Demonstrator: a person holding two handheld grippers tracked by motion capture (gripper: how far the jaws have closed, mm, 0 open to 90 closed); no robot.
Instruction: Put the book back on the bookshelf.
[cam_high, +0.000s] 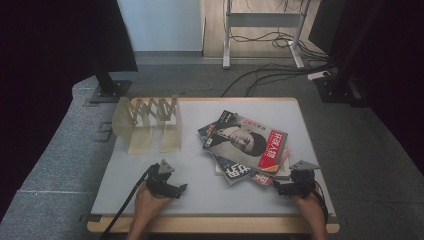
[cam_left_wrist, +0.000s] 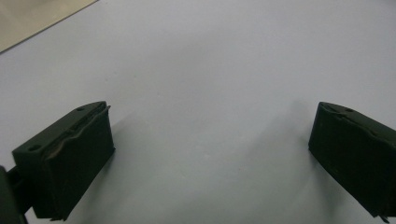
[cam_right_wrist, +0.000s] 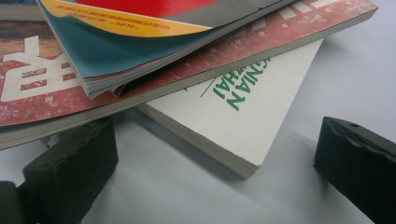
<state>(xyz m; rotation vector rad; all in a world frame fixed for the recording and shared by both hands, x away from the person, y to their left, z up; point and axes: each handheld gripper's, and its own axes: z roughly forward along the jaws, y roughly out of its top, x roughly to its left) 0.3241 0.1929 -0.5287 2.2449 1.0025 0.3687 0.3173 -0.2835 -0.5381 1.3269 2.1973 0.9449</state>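
Pale grey board forms the top of the table, edged in light wood, and it stands on grey carpet with dark curtains at both sides; cables trail over the floor beyond, under a white desk frame. At the far left of the table stands a beige folding rack with an accordion lattice along its back.

One left gripper rests on the bare tabletop near the front edge, well apart from the magazines; in the left gripper view its jaws stand as wide apart as they go, with nothing but grey surface between them. One right gripper lies at the near right corner of a pile of magazines, also wide open and holding nothing. In the right gripper view a white book corner with green lettering points into the gap between the jaws, and the left pad sits just under the overhanging red cover.

At least four magazines make up the fanned pile; the top one shows a portrait.
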